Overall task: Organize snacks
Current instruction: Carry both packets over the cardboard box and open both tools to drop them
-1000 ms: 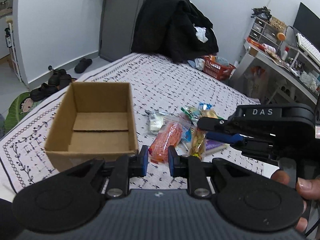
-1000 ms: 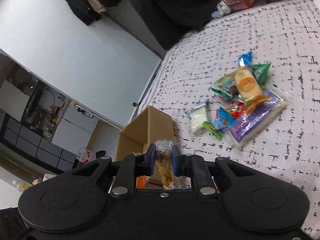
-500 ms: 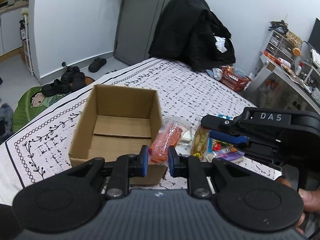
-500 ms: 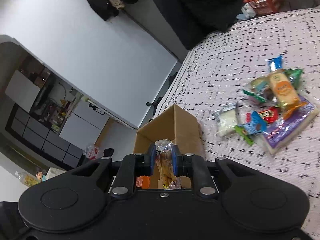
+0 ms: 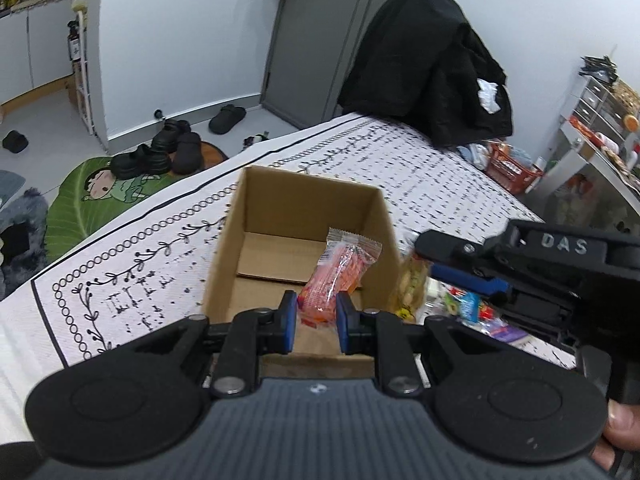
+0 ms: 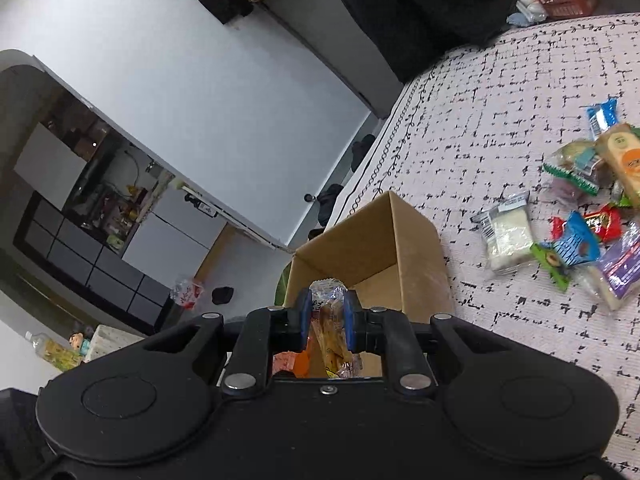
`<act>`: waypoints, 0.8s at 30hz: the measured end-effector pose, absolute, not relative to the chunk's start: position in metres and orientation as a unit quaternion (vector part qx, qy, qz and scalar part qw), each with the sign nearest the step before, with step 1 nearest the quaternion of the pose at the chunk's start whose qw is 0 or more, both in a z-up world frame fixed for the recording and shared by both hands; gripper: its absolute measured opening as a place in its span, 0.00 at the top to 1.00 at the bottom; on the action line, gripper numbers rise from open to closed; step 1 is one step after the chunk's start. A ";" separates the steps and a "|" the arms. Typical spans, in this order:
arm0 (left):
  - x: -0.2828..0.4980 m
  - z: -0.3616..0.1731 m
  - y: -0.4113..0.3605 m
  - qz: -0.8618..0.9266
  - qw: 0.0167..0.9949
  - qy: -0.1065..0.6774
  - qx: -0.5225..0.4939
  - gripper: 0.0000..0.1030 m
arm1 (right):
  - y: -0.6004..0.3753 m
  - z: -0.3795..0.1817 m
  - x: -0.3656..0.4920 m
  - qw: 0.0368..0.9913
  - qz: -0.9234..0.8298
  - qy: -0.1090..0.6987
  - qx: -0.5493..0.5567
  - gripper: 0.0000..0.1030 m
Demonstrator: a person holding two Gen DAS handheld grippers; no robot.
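Note:
In the left wrist view my left gripper is shut on an orange snack packet and holds it over the open cardboard box. The box floor shows bare. Just right of the box my right gripper holds a yellowish snack bag. Seen from the right wrist, my right gripper is shut on that clear bag of yellow snacks, close to the near end of the cardboard box. A bit of the orange packet shows below it.
A pile of loose snack packets lies on the patterned tablecloth right of the box. A black coat hangs over a chair at the table's far end. Shoes and a green mat lie on the floor to the left.
Both grippers have carried their packets leftward from the snack pile to the box. The orange packet now hangs over the box's inside, and the box looks nearer in both views.

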State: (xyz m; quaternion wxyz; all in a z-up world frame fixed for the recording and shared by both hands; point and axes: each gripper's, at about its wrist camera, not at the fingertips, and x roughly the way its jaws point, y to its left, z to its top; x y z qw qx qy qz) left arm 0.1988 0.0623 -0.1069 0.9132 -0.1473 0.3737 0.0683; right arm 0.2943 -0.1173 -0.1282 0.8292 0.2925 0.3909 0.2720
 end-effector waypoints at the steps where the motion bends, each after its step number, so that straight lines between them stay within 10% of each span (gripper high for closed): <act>1: 0.200 -0.108 0.065 0.071 0.912 0.375 -0.149 0.81 | -0.116 -0.129 0.296 0.829 0.271 0.392 0.292 0.84; 8: 0.207 -0.112 0.081 0.093 0.901 0.395 -0.152 0.77 | -0.100 -0.136 0.302 0.823 0.273 0.407 0.288 0.84; 13: 0.207 -0.108 0.089 0.114 0.895 0.402 -0.157 0.56 | -0.092 -0.139 0.302 0.816 0.275 0.418 0.289 0.83; 24: 0.188 -0.089 0.094 0.138 0.891 0.400 -0.163 0.22 | -0.105 -0.129 0.293 0.813 0.268 0.418 0.304 0.51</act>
